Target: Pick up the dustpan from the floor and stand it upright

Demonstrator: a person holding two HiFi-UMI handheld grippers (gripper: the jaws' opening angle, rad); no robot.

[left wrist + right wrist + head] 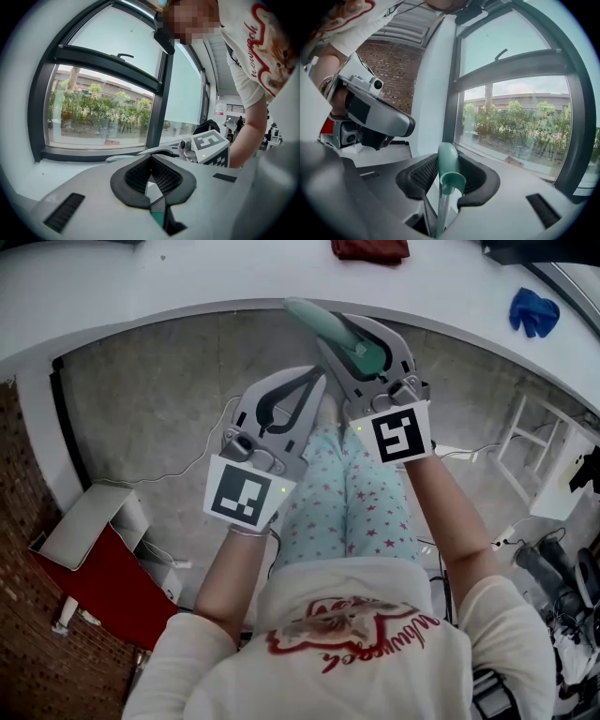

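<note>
My right gripper (349, 345) is shut on the dustpan's handle (314, 317), a pale green grip that sticks out past the fingertips toward the white sill. In the right gripper view the green grip (447, 164) stands between the black pads, and a silvery pole (442, 208) runs down from it. The pan end is hidden. My left gripper (314, 382) is raised beside it on the left, tips together, nothing between them. In the left gripper view the left gripper (151, 161) is shut, with the handle (119, 159) and the right gripper's marker cube (211, 147) just beyond.
A curved white window sill (141, 296) runs across the top, with a dark red cloth (370, 249) and a blue object (534, 310) on it. Below is grey floor (159, 418) with a cable. A red and white box (94, 559) stands left, a white rack (544, 456) right.
</note>
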